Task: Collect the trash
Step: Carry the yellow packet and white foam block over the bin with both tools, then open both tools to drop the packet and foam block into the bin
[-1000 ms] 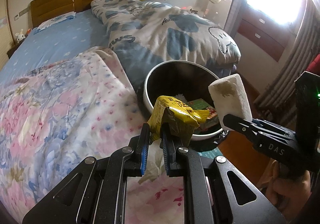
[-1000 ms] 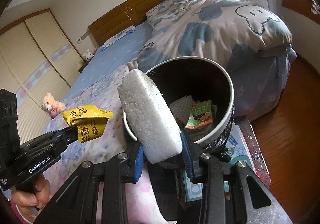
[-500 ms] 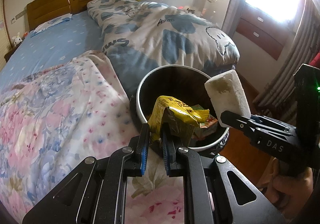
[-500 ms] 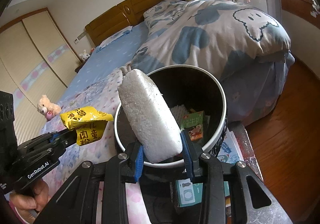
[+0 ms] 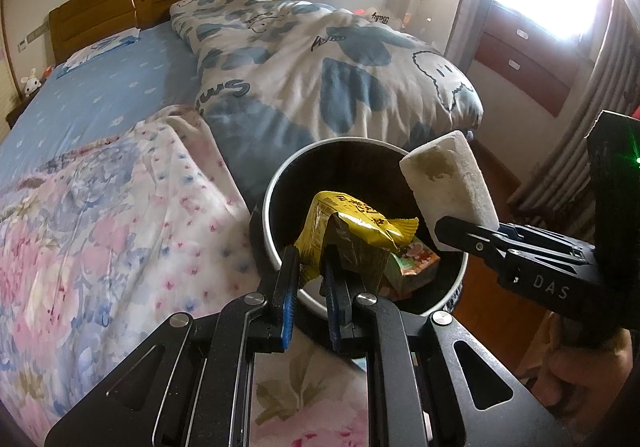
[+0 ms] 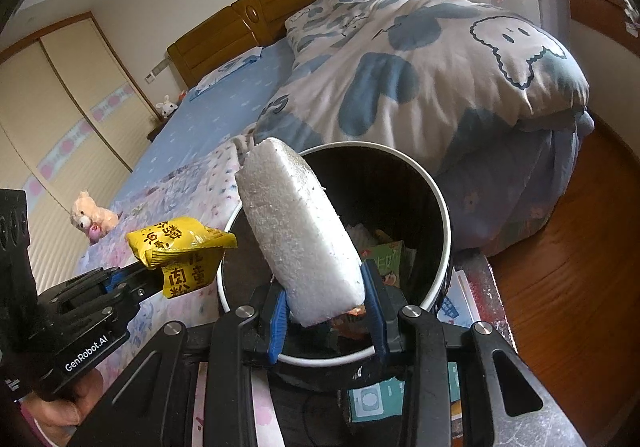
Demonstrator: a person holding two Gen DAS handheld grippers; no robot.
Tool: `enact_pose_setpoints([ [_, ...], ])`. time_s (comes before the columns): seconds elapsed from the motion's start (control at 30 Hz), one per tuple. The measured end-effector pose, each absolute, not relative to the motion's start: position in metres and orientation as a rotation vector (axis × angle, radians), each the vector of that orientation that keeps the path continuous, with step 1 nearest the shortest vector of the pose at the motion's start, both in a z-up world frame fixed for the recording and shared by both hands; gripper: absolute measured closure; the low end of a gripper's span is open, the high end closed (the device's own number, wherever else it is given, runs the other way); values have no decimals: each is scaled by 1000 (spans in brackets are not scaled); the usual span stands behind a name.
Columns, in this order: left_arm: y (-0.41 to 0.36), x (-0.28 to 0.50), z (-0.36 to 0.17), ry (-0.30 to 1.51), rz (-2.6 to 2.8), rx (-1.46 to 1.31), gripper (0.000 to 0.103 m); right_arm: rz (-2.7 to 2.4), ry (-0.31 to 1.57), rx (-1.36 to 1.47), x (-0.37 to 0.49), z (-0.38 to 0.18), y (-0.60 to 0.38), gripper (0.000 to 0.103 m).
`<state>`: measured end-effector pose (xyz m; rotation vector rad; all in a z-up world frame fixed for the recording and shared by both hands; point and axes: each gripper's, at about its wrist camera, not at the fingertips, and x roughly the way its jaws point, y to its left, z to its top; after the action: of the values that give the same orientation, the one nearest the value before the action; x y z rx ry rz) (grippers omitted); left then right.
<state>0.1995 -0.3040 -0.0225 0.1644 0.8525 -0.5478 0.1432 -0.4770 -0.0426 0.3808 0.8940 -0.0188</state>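
Over the bin [image 5: 280,183], the left gripper [image 5: 310,275] pinches a light, crinkly yellow wrapper [image 5: 352,223] by its edge; the right gripper [image 6: 326,301] clamps a stiff, crumbly foam block [image 6: 296,231] at 1 end.

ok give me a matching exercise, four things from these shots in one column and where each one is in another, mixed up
Things:
1. yellow wrapper
2. foam block
3. green carton
4. teddy

Places:
A. lying inside the bin
B. pinched in the left gripper
C. lying on the bed
D. clamped in the right gripper

Pairs: 1-B, 2-D, 3-A, 4-C
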Motion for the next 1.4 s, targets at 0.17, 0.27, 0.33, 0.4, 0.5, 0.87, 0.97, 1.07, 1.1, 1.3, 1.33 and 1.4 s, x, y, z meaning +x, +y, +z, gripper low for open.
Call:
enact_pose_setpoints([
  [0.17, -308, 203, -23, 853, -546, 164, 91, -17, 897, 381, 148, -43, -481, 69],
  [0.27, -313, 206, -23, 853, -547, 166, 91, -17, 902, 382, 150, -44, -483, 69],
  [0.33, -317, 207, -23, 853, -549, 169, 91, -17, 906, 384, 152, -44, -485, 69],
  [0.4, -320, 208, -23, 853, -549, 172, 91, -17, 908, 388, 154, -45, -487, 69],
  [0.5, -324, 209, -24, 853, -551, 179, 91, -17, 910, 392, 155, -45, -490, 69],
  [0.87, -333, 212, -28, 861, -548, 188, 91, -17, 923, 404, 162, -47, -497, 69],
  [0.97, -336, 213, -30, 866, -549, 192, 91, -14, 927, 407, 163, -49, -498, 69],
  [1.07, -338, 216, -31, 868, -548, 194, 91, -12, 932, 411, 165, -50, -500, 68],
  [1.1, -338, 216, -31, 868, -549, 193, 91, -11, 933, 413, 166, -51, -500, 68],
  [1.3, -338, 216, -31, 870, -547, 192, 91, -11, 938, 416, 168, -52, -501, 68],
  [1.33, -339, 217, -31, 870, -547, 192, 91, -9, 940, 417, 169, -53, -502, 68],
  [1.4, -339, 218, -32, 871, -548, 192, 91, -11, 943, 416, 170, -53, -502, 67],
])
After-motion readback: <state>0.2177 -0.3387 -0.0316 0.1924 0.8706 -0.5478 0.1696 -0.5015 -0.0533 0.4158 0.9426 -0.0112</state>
